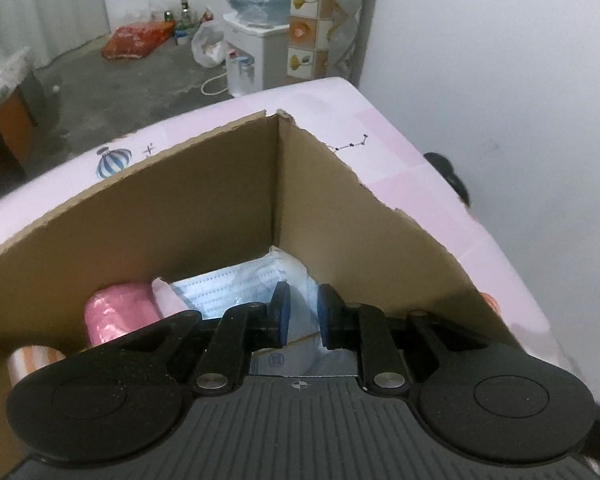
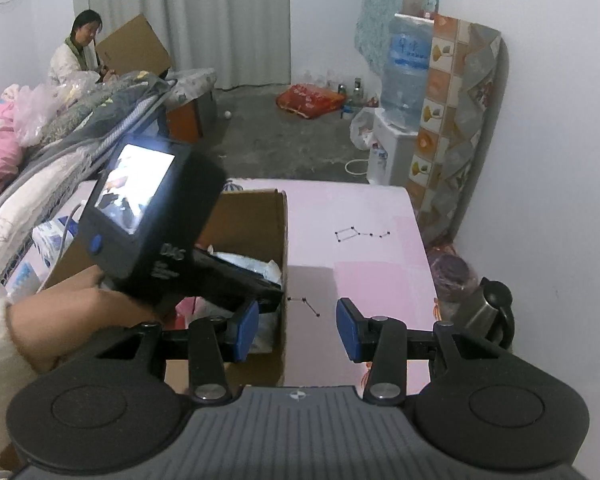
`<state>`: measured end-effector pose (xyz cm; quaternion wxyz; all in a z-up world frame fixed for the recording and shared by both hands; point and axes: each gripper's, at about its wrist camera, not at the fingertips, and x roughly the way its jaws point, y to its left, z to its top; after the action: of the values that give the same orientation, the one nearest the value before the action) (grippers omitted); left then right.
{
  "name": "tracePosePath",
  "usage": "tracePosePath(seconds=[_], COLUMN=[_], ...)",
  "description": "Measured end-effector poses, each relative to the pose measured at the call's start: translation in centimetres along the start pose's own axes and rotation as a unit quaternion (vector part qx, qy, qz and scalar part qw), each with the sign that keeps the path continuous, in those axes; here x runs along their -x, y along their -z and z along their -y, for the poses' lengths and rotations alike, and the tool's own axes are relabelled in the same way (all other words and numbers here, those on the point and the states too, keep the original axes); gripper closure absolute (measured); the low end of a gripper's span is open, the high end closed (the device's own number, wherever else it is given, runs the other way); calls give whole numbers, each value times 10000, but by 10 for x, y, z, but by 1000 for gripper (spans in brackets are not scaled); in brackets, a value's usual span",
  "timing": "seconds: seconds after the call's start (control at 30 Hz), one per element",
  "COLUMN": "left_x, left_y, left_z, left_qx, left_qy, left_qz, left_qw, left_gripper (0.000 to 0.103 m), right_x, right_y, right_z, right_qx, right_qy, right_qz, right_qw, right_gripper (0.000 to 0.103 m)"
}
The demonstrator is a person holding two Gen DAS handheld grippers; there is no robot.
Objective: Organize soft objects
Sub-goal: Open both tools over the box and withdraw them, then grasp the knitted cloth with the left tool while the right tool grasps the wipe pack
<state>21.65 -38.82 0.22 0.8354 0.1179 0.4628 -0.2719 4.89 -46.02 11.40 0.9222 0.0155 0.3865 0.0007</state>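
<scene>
An open cardboard box [image 1: 180, 208] stands on the pink table [image 1: 400, 152]. In its far corner lies a clear pack of blue face masks [image 1: 228, 288], with a pink roll [image 1: 118, 312] and an orange-striped roll [image 1: 32, 360] to its left. My left gripper [image 1: 302, 316] reaches down into the box over the mask pack. Its pads stand a narrow gap apart and pinch nothing. In the right wrist view a hand [image 2: 80, 304] holds that gripper's body inside the box [image 2: 252, 216]. My right gripper [image 2: 298, 330] hangs open and empty over the box's right wall.
A black kettle [image 2: 488, 312] sits at the table's right edge by the white wall. Left of the table is a bed with piled bedding [image 2: 40, 152]. A water dispenser [image 2: 396, 136] and an orange bag [image 2: 310, 100] stand on the floor behind. A person [image 2: 76, 52] sits at the back.
</scene>
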Motion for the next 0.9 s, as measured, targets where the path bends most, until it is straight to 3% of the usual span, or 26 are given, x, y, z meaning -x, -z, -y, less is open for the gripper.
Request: tracePosePath(seconds=[0.17, 0.27, 0.43, 0.5, 0.6, 0.67, 0.8, 0.9], left_x=[14, 33, 109, 150, 201, 226, 262, 278], left_y=[5, -2, 1, 10, 27, 37, 75, 106], left_z=[0, -9, -35, -55, -82, -93, -104, -119], left_qx=[-107, 116, 449, 912, 1440, 1439, 1078, 1074], left_qy=[92, 308, 618, 975, 1582, 1468, 707, 529], left_qz=[26, -255, 341, 606, 1015, 1231, 1382, 1565], left_qw=[9999, 9991, 9965, 9892, 9716, 9709, 9820, 9804], left_gripper=[86, 86, 86, 86, 85, 85, 76, 71], right_x=[3, 7, 18, 25, 36, 42, 54, 56], right_y=[5, 6, 2, 0, -2, -3, -6, -9], right_z=[0, -2, -10, -17, -31, -40, -61, -79], right_qx=[-35, 50, 44, 125, 257, 334, 515, 674], right_qy=[-2, 16, -206, -212, -272, -356, -498, -591], right_qz=[4, -11, 53, 121, 214, 239, 348, 386], right_qw=[10000, 10000, 9998, 9996, 9991, 9985, 9968, 9952], right_gripper=[66, 66, 66, 66, 66, 66, 66, 66])
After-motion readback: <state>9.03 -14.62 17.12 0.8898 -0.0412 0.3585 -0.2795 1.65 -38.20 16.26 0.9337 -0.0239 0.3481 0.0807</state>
